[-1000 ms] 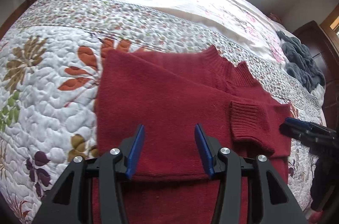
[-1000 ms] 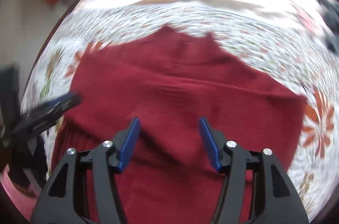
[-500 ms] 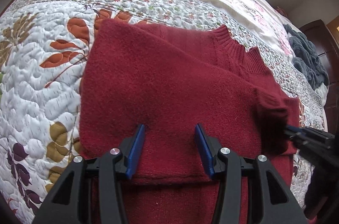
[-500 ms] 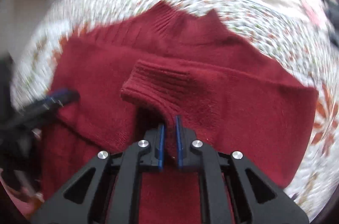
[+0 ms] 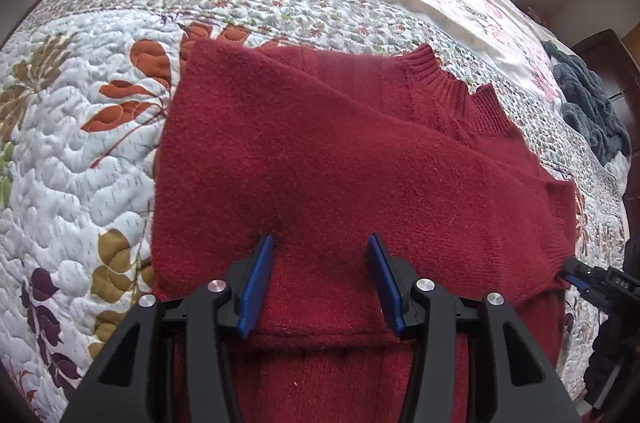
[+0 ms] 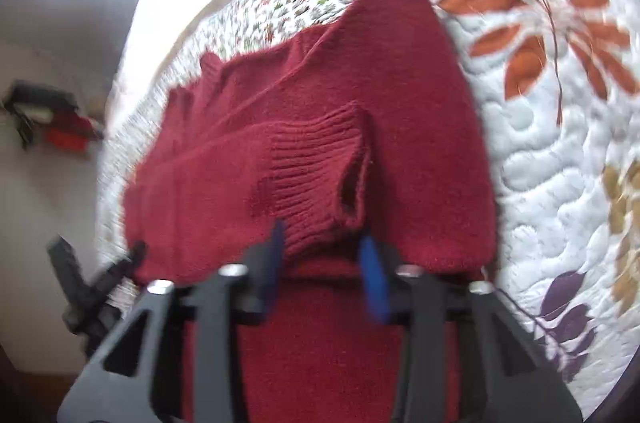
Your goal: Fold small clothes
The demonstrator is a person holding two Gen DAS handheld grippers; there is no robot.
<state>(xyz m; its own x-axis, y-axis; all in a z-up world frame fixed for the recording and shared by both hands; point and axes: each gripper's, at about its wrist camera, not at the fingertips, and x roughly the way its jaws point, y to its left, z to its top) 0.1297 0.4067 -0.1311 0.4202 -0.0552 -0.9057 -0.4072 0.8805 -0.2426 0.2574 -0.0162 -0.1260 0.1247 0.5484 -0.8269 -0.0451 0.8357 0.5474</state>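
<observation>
A dark red knit sweater (image 5: 340, 159) lies on the quilted bed, its ribbed collar (image 5: 452, 91) at the far side and one sleeve folded across the body. My left gripper (image 5: 320, 279) hovers open just above the folded sleeve, holding nothing. In the right wrist view, which is blurred, the sleeve's ribbed cuff (image 6: 316, 179) rests on the sweater body (image 6: 420, 143). My right gripper (image 6: 324, 259) is open, the cuff's near edge between its blue fingers (image 6: 374, 287). The right gripper's tip (image 5: 578, 275) shows at the sweater's right edge.
A white quilt (image 5: 80, 151) with orange, brown and purple leaf prints surrounds the sweater. A grey fluffy blanket (image 5: 592, 111) is heaped at the far right beside dark wooden furniture. The left gripper (image 6: 80, 287) shows at the lower left of the right wrist view.
My right gripper shut on the cuff, carried it rightward over the sweater body, then opened and released it. The left gripper stayed open and came lower and closer.
</observation>
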